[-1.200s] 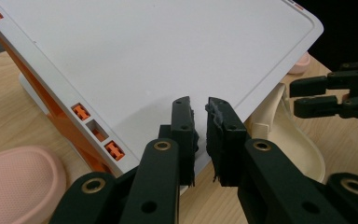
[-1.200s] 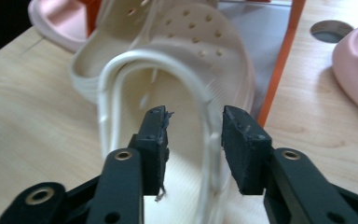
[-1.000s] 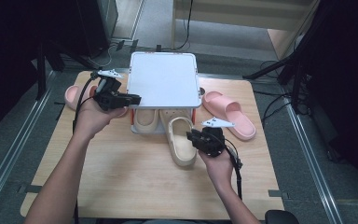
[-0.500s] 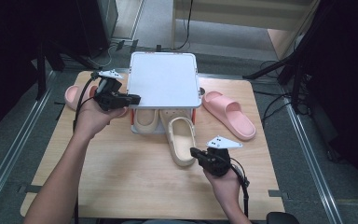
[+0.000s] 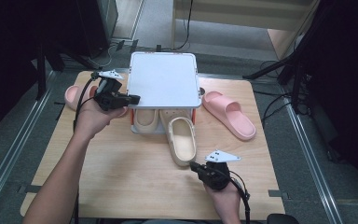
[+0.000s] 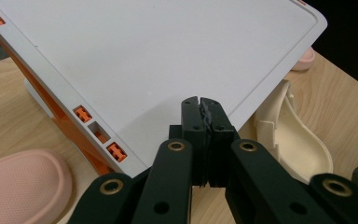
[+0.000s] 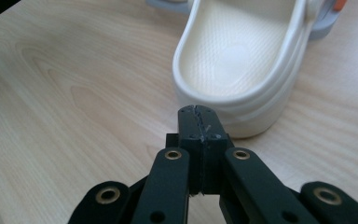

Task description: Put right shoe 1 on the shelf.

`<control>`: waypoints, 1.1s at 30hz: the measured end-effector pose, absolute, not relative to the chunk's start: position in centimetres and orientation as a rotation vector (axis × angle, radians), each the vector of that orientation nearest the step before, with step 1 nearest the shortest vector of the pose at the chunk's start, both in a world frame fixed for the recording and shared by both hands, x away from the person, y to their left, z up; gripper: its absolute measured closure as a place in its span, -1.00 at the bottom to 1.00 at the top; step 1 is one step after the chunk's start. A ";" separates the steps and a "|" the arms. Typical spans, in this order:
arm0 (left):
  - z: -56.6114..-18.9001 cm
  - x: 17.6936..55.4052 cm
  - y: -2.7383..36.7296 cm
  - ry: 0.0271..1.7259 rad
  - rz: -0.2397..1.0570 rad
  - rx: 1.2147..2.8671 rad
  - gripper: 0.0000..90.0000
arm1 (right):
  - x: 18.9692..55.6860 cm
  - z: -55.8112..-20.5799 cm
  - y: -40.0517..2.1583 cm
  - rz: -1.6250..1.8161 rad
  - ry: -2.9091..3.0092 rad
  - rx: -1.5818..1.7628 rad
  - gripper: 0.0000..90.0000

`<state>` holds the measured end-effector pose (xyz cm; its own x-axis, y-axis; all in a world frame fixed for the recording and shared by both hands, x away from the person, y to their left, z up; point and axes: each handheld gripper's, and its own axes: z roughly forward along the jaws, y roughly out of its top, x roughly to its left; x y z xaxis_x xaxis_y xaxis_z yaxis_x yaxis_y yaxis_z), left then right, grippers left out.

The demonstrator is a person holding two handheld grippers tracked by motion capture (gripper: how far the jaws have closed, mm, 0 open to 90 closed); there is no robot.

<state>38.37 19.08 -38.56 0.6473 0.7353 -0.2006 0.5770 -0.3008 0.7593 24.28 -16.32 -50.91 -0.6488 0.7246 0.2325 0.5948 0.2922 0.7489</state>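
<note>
Right gripper (image 5: 196, 166) has withdrawn, jaws closed and empty, behind the clog (image 5: 182, 141) lying half under the rack (image 5: 164, 79); left gripper (image 5: 134, 98), just closing empty, rests beside the rack; next: push clog in

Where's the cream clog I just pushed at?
High view: the cream clog lies mid-table, toe under the white rack, heel just ahead of the right gripper.

Small rack (image 5: 164, 80) at tabletop (image 5: 121, 177) rear centre. Two clogs beneath its shelf: one (image 5: 146, 119) tucked under, other (image 5: 182, 142) jutting toward near edge. One slide (image 5: 228, 114) right of rack, another (image 5: 73, 95) left. Left claw (image 5: 131, 99) at rack's left edge; right claw (image 5: 194, 165) just before jutting clog's heel.
</note>
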 end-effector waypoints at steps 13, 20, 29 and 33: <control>-38.6 38.3 19.1 1.017 0.232 1.998 0.97 | 25.4 -52.0 -15.5 1.208 2.416 1.204 1.00; -38.7 38.2 19.1 1.020 0.237 1.995 0.96 | 26.4 -51.4 -14.5 1.249 2.408 1.164 1.00; -38.7 38.2 19.1 1.018 0.239 1.996 0.96 | 28.6 -50.9 -12.8 1.229 2.420 1.120 1.00; -38.7 38.2 19.1 1.018 0.240 1.995 0.96 | 29.7 -50.9 -12.5 1.242 2.410 1.124 1.00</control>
<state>38.22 19.08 -38.67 0.6488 0.7350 -0.1971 0.5699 -0.2976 0.7659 29.73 -12.50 -50.91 -0.6884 0.7091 0.1524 0.5354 0.3551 0.7663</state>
